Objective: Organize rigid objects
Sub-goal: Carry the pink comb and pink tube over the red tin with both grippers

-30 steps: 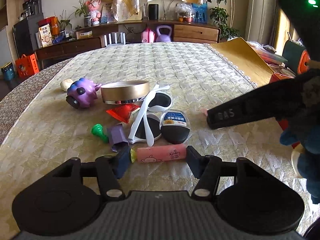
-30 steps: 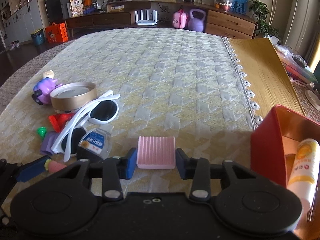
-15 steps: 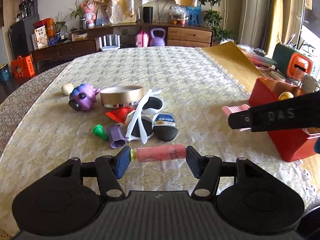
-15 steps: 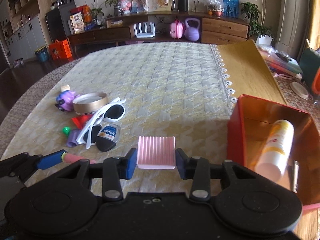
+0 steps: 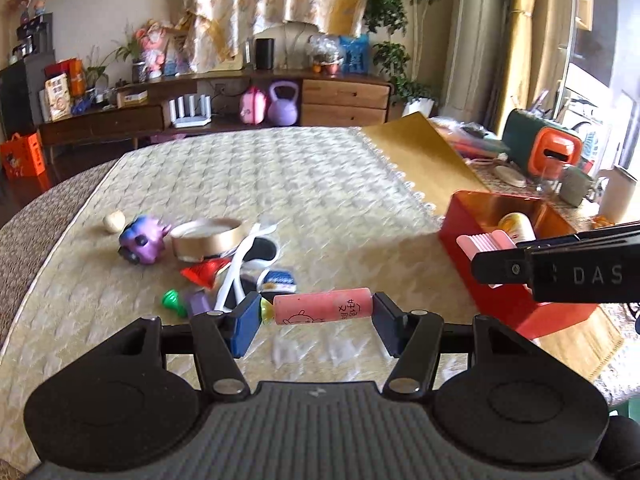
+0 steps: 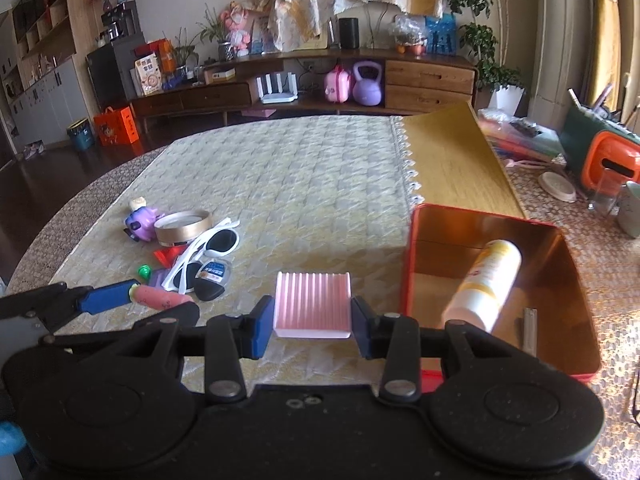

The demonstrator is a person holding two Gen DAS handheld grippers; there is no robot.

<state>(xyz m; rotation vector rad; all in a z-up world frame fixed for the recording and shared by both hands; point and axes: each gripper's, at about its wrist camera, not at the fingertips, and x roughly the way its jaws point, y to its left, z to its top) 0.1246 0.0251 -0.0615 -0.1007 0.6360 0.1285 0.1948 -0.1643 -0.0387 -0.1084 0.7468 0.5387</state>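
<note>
My left gripper [image 5: 316,316] is shut on a pink cylinder [image 5: 322,311] with a cartoon print, held crosswise above the cloth. My right gripper [image 6: 313,320] is shut on a ribbed pink block [image 6: 313,304], which hangs just left of the red box [image 6: 408,264]. In the left wrist view the same pink block [image 5: 484,242] shows at the rim of the red box [image 5: 500,296]. A yellow-white bottle [image 6: 486,282] lies inside the box. The left gripper with the pink cylinder [image 6: 160,296] also shows low on the left in the right wrist view.
On the cloth to the left lie a purple toy [image 5: 142,240], a gold ring tin [image 5: 206,238], white sunglasses [image 6: 208,246], a red wrapper [image 5: 202,274], a green piece [image 5: 172,300] and a dark compact [image 6: 212,280]. A green-orange appliance [image 5: 544,148] and cups stand beyond the box.
Both grippers have risen with their loads. The right one carried the pink block rightward up to the red box, which now fills more of its view. The pile lies farther below.
</note>
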